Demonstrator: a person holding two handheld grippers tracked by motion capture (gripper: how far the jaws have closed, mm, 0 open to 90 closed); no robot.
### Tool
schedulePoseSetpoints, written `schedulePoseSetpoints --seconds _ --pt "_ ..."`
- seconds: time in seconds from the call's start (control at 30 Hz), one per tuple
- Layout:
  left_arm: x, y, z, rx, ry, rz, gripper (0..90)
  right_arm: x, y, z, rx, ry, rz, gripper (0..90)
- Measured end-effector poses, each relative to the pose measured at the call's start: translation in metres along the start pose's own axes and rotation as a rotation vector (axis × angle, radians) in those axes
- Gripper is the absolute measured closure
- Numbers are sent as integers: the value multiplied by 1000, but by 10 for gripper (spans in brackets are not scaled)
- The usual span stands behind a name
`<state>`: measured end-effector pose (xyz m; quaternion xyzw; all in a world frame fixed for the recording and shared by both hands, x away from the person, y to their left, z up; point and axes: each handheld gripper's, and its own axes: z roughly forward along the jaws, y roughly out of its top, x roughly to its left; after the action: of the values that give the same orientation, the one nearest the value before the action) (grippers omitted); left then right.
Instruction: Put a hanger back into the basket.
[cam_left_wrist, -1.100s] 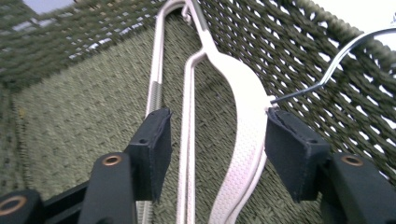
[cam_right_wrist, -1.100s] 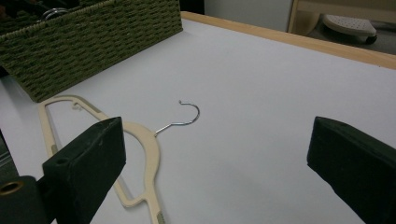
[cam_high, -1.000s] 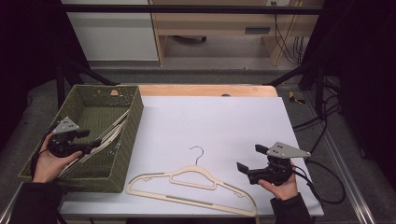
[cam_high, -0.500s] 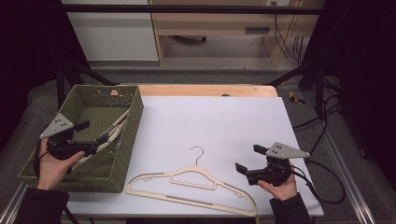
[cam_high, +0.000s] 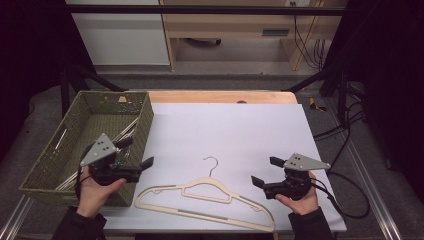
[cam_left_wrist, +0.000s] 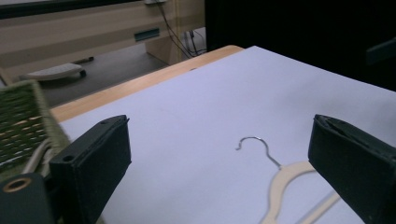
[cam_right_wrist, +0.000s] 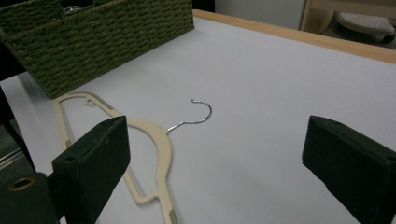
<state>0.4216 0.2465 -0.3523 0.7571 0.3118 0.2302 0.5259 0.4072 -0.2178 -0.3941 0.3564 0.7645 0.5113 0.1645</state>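
The cream hanger lies flat on the white table, just right of the green woven basket, its wire hook pointing away from the person. The left gripper hovers over the basket's right wall, its jaws having just been opening, nothing between them. The right gripper sits beside the hanger's right arm, jaws spread and empty
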Motion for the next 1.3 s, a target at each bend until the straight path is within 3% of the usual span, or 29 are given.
schedulePoseSetpoints --seconds 0.17,0.4,0.57,0.87,1.3 --pt "-19 -7 18 19 -47 12 61 1 -2 3 28 -4 -17 87" --pt "-36 -23 40 71 -82 24 63 5 -6 10 72 1 -39 122" --pt "-38 -31 46 92 -89 13 69 7 -9 16 101 17 -51 136" --pt "-40 -47 57 151 -100 16 72 13 -21 38 201 65 -72 215" --pt "-41 -54 65 185 -121 11 78 20 -41 66 356 107 -146 390"
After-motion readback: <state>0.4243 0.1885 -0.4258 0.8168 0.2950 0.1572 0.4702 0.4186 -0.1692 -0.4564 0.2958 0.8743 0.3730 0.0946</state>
